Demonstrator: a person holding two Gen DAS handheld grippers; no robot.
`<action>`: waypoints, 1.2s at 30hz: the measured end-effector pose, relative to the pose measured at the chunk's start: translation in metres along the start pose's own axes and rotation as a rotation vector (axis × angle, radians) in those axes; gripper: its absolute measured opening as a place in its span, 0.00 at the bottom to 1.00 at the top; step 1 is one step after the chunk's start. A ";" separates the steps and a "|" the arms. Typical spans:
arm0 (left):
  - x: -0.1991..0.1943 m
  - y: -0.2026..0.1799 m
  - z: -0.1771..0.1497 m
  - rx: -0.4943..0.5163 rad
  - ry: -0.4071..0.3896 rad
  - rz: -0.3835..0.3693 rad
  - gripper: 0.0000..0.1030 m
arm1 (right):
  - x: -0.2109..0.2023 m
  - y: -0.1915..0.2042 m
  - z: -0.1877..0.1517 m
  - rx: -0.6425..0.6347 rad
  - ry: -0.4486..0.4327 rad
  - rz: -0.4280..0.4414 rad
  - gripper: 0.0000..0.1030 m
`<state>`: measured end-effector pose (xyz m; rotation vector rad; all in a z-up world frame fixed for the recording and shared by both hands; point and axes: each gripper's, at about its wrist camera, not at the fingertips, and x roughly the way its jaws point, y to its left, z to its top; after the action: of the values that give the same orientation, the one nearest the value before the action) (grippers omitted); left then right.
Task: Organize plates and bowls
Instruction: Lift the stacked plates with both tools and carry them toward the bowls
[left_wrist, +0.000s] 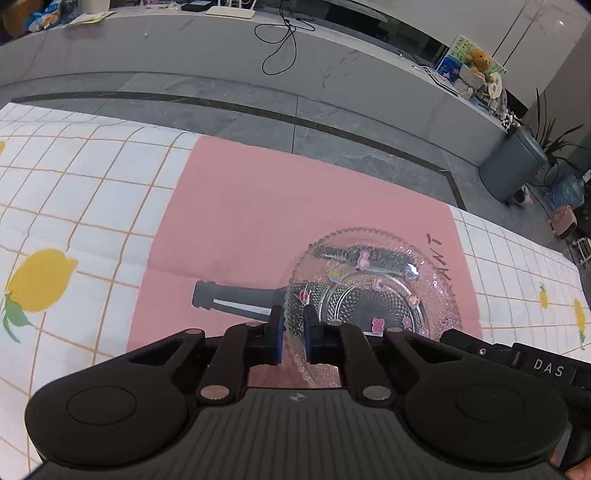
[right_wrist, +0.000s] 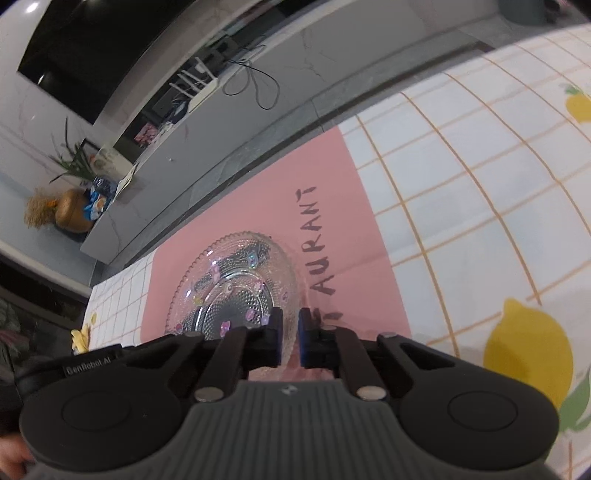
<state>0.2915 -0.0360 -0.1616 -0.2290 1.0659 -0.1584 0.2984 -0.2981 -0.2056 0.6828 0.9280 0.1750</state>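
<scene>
Glass plate (left_wrist: 373, 291): clear pressed glass, beaded texture, scalloped rim, small pastel flower and heart stickers; lies on pink placemat (left_wrist: 258, 221), its right half.
Left gripper (left_wrist: 293, 334): blue-padded fingers closed onto the plate's near rim, glass edge pinched between.
Right gripper (right_wrist: 290, 338): same hold on the opposite rim.
Placemat: smooth pink sheet, dark lettering "AURANT" readable, rest covered by plate.
Tablecloth (left_wrist: 85, 206): white, orange grid, lemon prints.
Hard to make out: dark print beneath the glass.
</scene>
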 end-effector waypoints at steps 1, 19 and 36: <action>-0.002 0.000 0.001 -0.010 0.006 -0.004 0.11 | -0.003 0.001 0.000 0.000 -0.003 0.004 0.06; -0.105 -0.041 -0.022 0.032 -0.053 -0.054 0.11 | -0.132 0.019 -0.024 -0.016 -0.097 0.091 0.06; -0.222 -0.077 -0.104 0.101 -0.249 -0.044 0.10 | -0.254 0.027 -0.088 -0.060 -0.200 0.206 0.06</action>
<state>0.0932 -0.0692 -0.0018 -0.1755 0.8039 -0.2169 0.0804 -0.3427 -0.0523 0.7266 0.6579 0.3106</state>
